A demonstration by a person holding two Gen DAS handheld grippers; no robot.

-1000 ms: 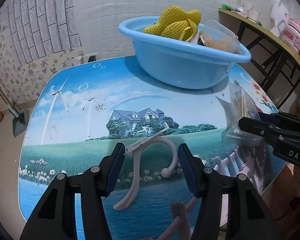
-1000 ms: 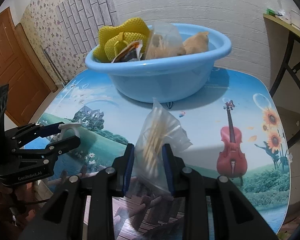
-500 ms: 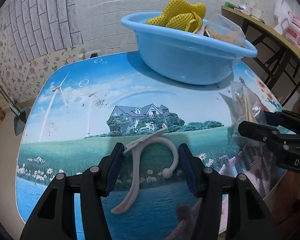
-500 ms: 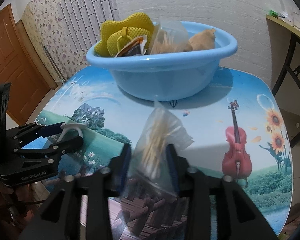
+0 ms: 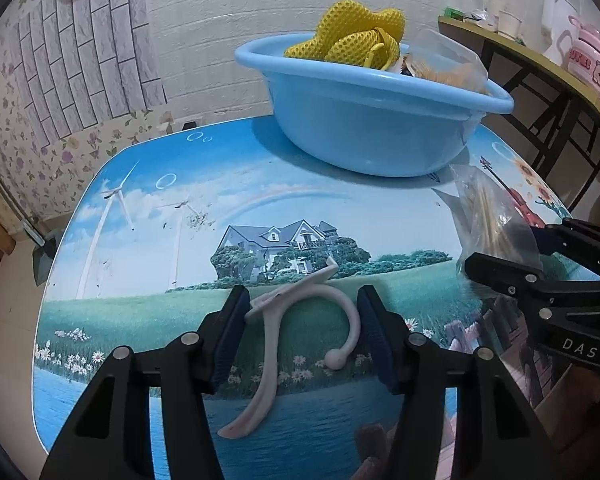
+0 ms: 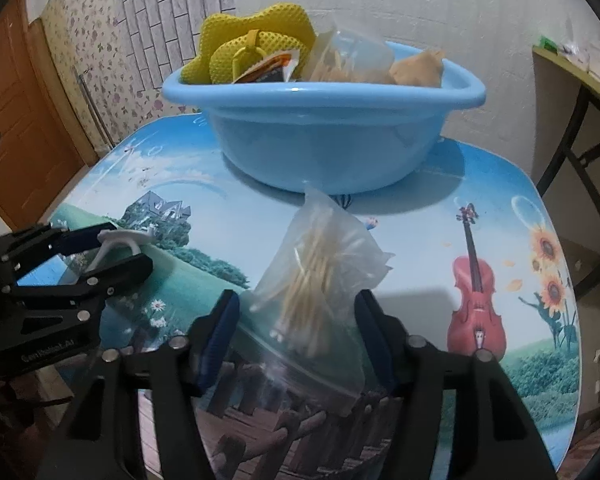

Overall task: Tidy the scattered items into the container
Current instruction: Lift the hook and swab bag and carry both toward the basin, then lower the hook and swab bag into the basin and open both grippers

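Two loose items are left on the table (image 5: 260,184), as far as I can see, and most of the job looks done, w/ the blue basin (image 5: 364,132) at the far end already piled up. Left wrist view first: the left gripper (image 5: 300,300) is partly closed around a white plastic hook (image 5: 272,344), pads meeting it on both sides, so I'd say it's gripped and ready to go. The hook sits at the near end, well short of the basin. Poking over the rim are a yellow mesh item (image 5: 352,40) and a clear bag (image 5: 444,60) w/ pale sticks inside. Off to the right, a second clear bag of sticks (image 5: 488,216) lies between basin and near edge, w/ the right gripper (image 5: 516,240) at it. Right wrist view: that gripper's jaws have just been opening and now stand part open w/ the stick bag between them, slack on the tabletop. The pads aren't pinching it as far as I can tell, so it's let go, maybe for a re-grip. From here the basin holds more: the yellow mesh item at the left, an orange sachet (image 6: 268,70) tucked by it, the clear bag in the middle, and a brown pouch (image 6: 420,68) on the right, all heaped above the rim. Can't see the bottom. What's left, I reckon: hook in, stick bag in — then done.
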